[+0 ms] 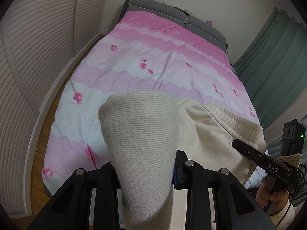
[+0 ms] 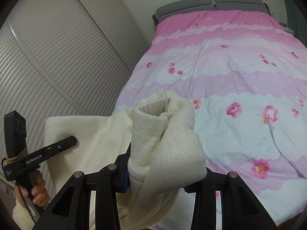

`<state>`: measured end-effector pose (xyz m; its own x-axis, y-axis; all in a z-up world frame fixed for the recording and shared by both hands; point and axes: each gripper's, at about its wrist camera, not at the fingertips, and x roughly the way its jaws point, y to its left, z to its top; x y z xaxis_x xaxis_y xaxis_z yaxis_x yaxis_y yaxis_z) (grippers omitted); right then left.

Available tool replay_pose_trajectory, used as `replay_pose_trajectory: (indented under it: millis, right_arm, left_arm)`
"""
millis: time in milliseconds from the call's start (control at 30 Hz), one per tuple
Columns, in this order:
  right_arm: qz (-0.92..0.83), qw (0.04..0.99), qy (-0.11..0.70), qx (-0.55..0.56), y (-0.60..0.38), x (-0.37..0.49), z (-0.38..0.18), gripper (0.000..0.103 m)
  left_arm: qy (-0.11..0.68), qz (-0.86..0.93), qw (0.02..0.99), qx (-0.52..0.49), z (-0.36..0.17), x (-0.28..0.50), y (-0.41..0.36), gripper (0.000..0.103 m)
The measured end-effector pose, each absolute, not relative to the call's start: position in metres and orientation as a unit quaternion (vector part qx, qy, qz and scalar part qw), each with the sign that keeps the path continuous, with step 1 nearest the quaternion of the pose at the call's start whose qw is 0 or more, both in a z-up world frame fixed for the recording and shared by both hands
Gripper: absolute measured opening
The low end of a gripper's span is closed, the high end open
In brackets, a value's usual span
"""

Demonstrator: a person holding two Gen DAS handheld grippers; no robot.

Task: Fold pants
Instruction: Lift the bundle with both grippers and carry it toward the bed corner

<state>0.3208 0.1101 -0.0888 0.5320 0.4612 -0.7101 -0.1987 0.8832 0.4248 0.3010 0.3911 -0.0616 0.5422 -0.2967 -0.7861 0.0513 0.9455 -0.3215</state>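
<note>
1. Left wrist view is showing the left gripper (image 1: 142,174) with its jaws clamping a ribbed cuff (image 1: 138,134) of the cream pants (image 1: 209,134), the cuff standing up and filling the middle of the picture.
2. Right wrist view is showing the right gripper (image 2: 163,180) with its jaws clamping a bunched, twisted part of the same pants (image 2: 92,134), probably the other cuff, though the folds are hiding the pads.
3. The pants are hanging between the two grippers over the near edge of the bed (image 1: 134,71), which is wearing a pink flowered cover; the elastic waistband (image 1: 230,120) is lying on the cover towards the near right corner.
4. A person's hand (image 2: 36,189) is gripping each tool handle.
5. Risk: the right grip is holding a wad rather than a flat edge, so the legs are likely to lie down twisted and the fold would crease unevenly.
6. Risk: the cuffs are thick and springy, so a sharp tug could be pulling one free of its jaws.
7. Risk: much cloth is sitting near the bed's near edge, so slack could be sliding the pants off onto the floor.
8. Risk: uneven pulling by the two hands would be skewing the legs.
</note>
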Motion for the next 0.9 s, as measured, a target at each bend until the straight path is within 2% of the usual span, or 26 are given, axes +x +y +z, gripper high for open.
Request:
replay_pose_trajectory:
  millis: [333,600,900]
  right_arm:
    - [0.107,0.863,0.449,0.205,0.139,0.343,-0.124,0.04]
    - [0.027,0.861,0.455,0.226,0.168,0.38,-0.176,0.04]
    - [-0.031,0.845,0.47,0.255,0.167,0.422,-0.24,0.04]
  left_arm:
    - [0.508,-0.206,0.828,-0.116,-0.108,0.408,0.443,0.03]
    - [0.519,-0.271,0.81,-0.03,-0.151,0.504,0.432,0.03]
    - [0.544,-0.295,0.786,0.001,-0.227,0.577,0.42,0.03]
